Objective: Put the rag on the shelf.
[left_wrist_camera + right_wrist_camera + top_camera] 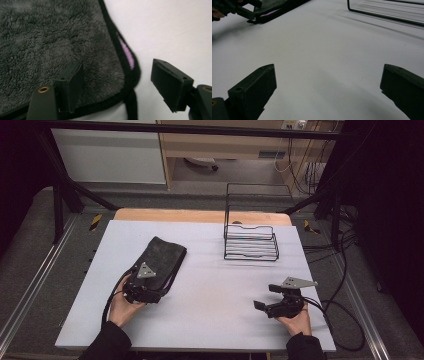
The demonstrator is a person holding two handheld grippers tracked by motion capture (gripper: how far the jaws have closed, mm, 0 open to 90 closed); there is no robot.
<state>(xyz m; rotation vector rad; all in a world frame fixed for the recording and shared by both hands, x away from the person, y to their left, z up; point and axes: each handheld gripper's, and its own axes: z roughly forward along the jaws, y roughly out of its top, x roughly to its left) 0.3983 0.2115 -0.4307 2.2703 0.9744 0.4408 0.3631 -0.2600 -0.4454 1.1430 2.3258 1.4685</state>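
A folded dark grey fleece cloth [161, 256] with black binding lies on the left half of the white table [210, 285]. My left gripper [150, 292] is open at the cloth's near corner. In the left gripper view the cloth [50, 45] has a pink label at its edge; one jaw rests over the fleece and the other stands on the bare table, the corner between them. My right gripper [265, 300] is open and low over bare table at the front right, pointing left. In the right gripper view the cloth [274, 8] is far off at the top left.
A black wire rack [251, 235] with a tall back frame stands at the table's back right; its base wire [387, 13] crosses the top of the right gripper view. Black cables [340, 285] hang off the table's right edge. A bare stretch of table lies between the grippers.
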